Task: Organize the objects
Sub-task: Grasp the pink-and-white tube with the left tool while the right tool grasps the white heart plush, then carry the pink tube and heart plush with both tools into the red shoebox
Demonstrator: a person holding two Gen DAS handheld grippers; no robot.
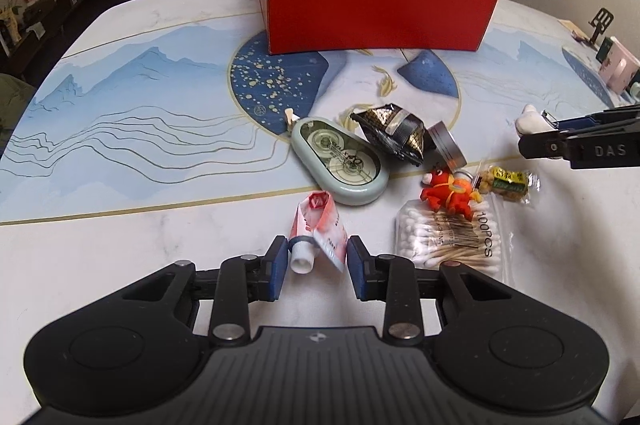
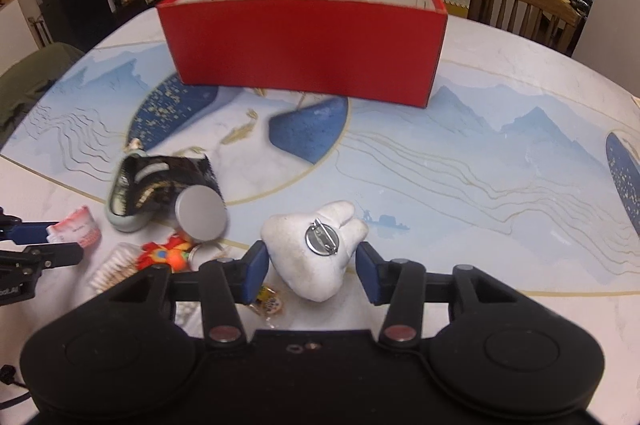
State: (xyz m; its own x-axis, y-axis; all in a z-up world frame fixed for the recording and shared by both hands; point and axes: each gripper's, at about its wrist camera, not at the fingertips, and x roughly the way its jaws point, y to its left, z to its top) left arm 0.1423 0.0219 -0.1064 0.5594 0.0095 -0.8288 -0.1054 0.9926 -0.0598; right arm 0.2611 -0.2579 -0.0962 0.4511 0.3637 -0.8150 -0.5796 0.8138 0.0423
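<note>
Your left gripper [image 1: 316, 265]: fingers narrowed onto crumpled red-white tube [image 1: 320, 229], white cap between pads, tube low over surface [image 1: 120, 225]. Your right gripper [image 2: 312, 267]: fingers clamped on white plush brooch [image 2: 316, 245], metal pin facing up, lifted off surface. Green tape dispenser [image 1: 340, 161], cotton swab bag [image 1: 452, 237], red toy [image 1: 448, 191] just beyond. Red box [image 1: 376, 9] at far side.

Box [image 1: 376, 9] behind tape dispenser [image 1: 340, 161]; swabs [image 1: 452, 237] right.
</note>
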